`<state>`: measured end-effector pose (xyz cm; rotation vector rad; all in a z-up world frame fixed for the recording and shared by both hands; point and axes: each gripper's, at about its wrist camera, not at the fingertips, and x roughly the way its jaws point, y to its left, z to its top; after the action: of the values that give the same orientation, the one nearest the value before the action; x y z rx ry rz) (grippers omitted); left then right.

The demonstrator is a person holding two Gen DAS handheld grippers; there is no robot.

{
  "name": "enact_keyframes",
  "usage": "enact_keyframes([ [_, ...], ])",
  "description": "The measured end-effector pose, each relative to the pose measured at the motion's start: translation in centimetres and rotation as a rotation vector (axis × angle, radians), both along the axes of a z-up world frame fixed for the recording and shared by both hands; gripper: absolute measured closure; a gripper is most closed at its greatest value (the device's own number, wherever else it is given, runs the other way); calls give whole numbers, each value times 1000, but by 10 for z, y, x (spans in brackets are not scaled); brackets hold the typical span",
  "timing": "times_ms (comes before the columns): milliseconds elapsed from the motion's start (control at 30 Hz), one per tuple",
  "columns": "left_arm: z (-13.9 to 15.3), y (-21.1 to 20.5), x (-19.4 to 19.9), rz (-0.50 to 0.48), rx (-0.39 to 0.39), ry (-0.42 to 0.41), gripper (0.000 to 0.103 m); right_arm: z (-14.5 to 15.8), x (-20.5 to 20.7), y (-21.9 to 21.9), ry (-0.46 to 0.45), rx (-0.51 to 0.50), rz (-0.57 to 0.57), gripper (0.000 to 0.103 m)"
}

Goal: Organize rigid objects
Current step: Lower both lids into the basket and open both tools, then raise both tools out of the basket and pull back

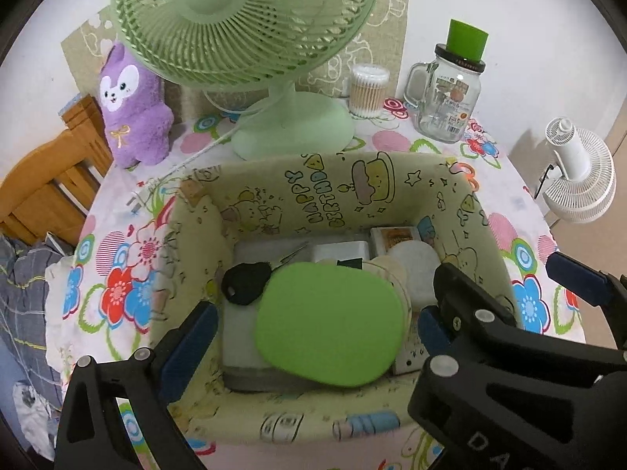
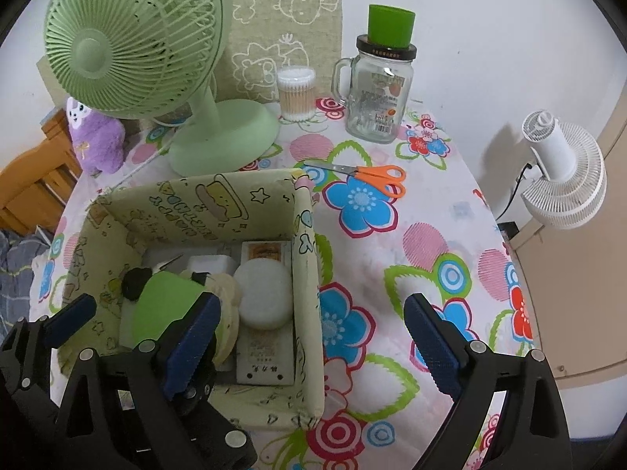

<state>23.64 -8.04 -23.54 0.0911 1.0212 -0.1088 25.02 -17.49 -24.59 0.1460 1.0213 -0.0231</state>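
left gripper [image 1: 309, 325]: I see it held over the storage box [image 1: 250, 192], fingers spread wide, nothing between them.
right gripper [image 2: 309, 337]: straddles the box's right wall, fully open, empty.
scissors [image 2: 360, 174]: flat on the floral tablecloth [image 2: 431, 235] just beyond the box, long axis left-right, orange handles right, blades left.
box contents: green pad [image 1: 329, 323], black key fob [image 1: 245, 282], white puck [image 2: 264, 297].

Pale yellow cartoon-printed box [image 1: 352, 188]; bright green oval [image 1: 329, 323] and black key fob [image 1: 245, 282] inside. Mint fan [image 1: 243, 23], purple plush [image 1: 129, 109], orange-handled scissors [image 2: 368, 176], flowered tablecloth [image 2: 411, 235].
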Motion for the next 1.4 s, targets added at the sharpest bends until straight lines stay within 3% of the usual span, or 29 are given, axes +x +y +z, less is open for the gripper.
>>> enact_keyframes([
  [1400, 105, 57, -120, 84, -4, -138, 0, 96, -112, -7, -138, 22, 2, 7],
])
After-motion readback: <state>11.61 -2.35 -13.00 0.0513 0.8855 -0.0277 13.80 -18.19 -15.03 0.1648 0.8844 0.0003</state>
